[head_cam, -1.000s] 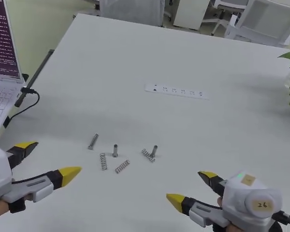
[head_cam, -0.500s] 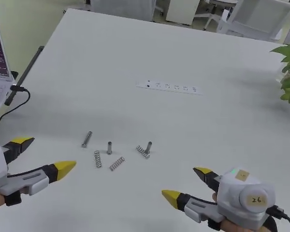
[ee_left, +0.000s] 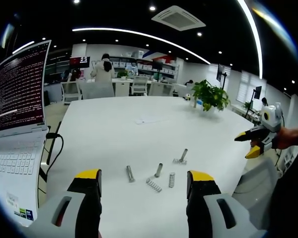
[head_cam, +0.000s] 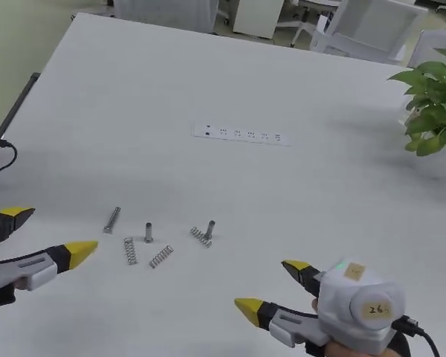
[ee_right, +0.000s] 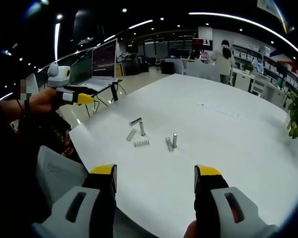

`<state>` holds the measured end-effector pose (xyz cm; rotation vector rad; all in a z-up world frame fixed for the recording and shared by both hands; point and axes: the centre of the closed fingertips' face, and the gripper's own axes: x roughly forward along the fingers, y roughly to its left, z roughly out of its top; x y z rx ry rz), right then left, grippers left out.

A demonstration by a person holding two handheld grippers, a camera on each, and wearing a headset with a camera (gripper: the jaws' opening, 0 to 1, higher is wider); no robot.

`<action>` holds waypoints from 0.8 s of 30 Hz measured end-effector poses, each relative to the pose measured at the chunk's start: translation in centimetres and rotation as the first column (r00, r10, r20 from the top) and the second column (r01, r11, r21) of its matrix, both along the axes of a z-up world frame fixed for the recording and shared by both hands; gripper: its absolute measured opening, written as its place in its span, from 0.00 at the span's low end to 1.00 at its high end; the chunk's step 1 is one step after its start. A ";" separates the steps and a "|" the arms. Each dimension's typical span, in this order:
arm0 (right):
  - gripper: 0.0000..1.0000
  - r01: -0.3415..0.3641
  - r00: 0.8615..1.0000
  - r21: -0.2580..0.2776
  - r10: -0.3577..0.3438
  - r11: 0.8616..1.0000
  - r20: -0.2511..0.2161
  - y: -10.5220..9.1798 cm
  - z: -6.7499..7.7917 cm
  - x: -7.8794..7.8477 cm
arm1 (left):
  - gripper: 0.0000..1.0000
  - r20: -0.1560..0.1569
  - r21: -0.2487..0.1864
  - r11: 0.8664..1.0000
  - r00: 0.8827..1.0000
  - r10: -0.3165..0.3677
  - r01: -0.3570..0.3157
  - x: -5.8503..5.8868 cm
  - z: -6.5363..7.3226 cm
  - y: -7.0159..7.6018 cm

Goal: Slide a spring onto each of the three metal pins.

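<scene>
Seemingly, pins (head_cam: 148, 231) and springs (head_cam: 130, 251) lie well inside table (head_cam: 320, 97) edges.

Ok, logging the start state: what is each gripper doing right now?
Left gripper: open, holding nothing.
Right gripper: open, holding nothing.

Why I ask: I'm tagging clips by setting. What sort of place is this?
Most likely an open-plan office or lab. A large white worktable carries a laptop and a power strip, a plant stands at its far side, and rows of desks and chairs fill the room behind.
</scene>
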<state>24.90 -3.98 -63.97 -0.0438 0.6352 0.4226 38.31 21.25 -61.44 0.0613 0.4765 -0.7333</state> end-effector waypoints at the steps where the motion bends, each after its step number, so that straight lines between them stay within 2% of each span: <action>1: 0.62 0.000 1.000 0.000 0.000 1.000 -0.001 0.0 0.0 0.0 | 0.66 -0.002 0.002 1.000 1.000 0.000 0.000 0.3 -0.2 0.0; 6: 0.62 0.003 1.000 0.001 -0.003 1.000 -0.007 0.2 -0.1 -0.3 | 0.64 -0.011 -0.008 1.000 1.000 0.007 -0.007 1.3 -0.6 -0.1; 15: 0.61 0.006 1.000 0.002 -0.006 1.000 -0.019 0.2 -0.4 -0.1 | 0.61 -0.029 -0.002 1.000 1.000 0.001 -0.001 3.0 -1.8 -1.1; 24: 0.61 0.003 0.999 -0.001 -0.003 1.000 -0.032 0.0 -0.6 0.0 | 0.61 -0.039 -0.021 1.000 0.999 0.014 -0.015 5.1 -2.9 -1.4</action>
